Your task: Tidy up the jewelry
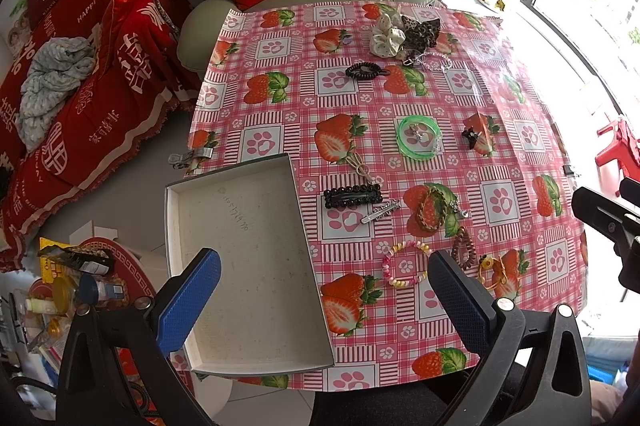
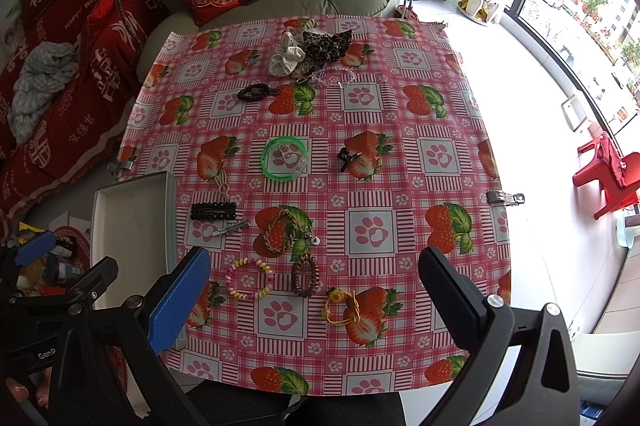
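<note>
On the left edge of the tabletop [image 2: 400, 154] lies the shallow white tray [image 1: 248, 266], bare inside, and the left gripper [image 1: 324, 290] hangs above its near end, jaws released and holding nothing. To its right the jewelry lies loose: black rhinestone hair clip [image 2: 213, 211], pastel bead bracelet [image 2: 250, 278], brown coil hair tie [image 2: 305, 275], yellow hair tie [image 2: 340, 307]. The right gripper [image 2: 314, 298] hovers over these near pieces, jaws wide apart, bracelet and ties between them but untouched. Farther off lies a green bangle [image 2: 285, 159].

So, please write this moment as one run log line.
left gripper: open, empty | right gripper: open, empty | tray: empty | jewelry on table: untouched | beaded bracelet: nearest
</note>
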Motion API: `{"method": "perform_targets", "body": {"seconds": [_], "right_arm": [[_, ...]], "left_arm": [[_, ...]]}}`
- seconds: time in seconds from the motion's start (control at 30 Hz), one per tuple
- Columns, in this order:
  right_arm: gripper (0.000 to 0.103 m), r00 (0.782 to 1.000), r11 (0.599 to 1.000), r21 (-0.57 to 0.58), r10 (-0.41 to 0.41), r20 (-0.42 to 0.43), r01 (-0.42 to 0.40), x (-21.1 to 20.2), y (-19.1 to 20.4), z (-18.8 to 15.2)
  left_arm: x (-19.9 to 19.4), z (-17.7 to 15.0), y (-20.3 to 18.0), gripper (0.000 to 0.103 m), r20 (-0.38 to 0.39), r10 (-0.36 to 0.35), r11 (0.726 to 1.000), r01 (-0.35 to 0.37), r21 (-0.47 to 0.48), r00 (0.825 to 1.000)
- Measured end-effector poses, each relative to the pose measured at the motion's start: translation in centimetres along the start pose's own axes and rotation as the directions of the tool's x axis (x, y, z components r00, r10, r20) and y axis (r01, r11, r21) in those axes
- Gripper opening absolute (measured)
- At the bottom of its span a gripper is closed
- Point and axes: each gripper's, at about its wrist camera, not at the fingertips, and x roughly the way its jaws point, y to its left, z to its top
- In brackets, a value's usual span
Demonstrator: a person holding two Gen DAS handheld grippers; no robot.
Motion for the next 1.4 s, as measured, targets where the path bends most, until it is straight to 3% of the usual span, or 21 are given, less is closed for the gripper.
{"method": "perform_targets", "body": {"seconds": [0.27,0.53,0.87,1.03,1.23,1.3,1.4], "right_arm": [[0.103,1.000,1.000,0.000,0.000,-0.005,0.000,0.2,0.1,0.0],[0.103,0.998,0.999,0.038,0.011,-0.061,-0.009,2.9,-1.2,-0.4],[0.103,0.985,0.999,0.035,-0.028,-0.173,0.034,10.6,-4.4,0.3],[0.103,0.978,0.999,0.034,-0.033,-0.207,0.041,15.1,-5.6,1.6],[0.103,0.977,0.999,0.040,-0.021,-0.212,0.030,19.9,-6.6,3.4],[0.102,0.978,0.999,0.050,-0.008,-0.209,0.019,21.1,-6.8,4.0],[0.099,0.982,0.999,0.035,-0.006,-0.188,0.013,22.8,-6.6,5.0]], "left_arm": [[0.6,-0.2,0.0,0.103,-0.016,0.031,1.000,-0.031,0.001,0.999],[4.2,0.0,-0.3,0.103,-0.098,-0.006,1.000,0.006,0.003,0.995],[11.7,2.8,-3.3,0.103,-0.165,-0.034,0.999,0.034,-0.001,0.986],[15.5,4.9,-5.0,0.103,-0.156,-0.039,0.999,0.040,0.001,0.987],[19.8,7.2,-4.9,0.103,-0.141,-0.027,0.999,0.020,-0.049,0.990],[21.0,7.6,-4.8,0.094,-0.147,-0.018,0.998,0.009,-0.060,0.989],[22.9,7.7,-4.6,0.093,-0.170,-0.024,0.997,0.011,-0.077,0.985]]}}
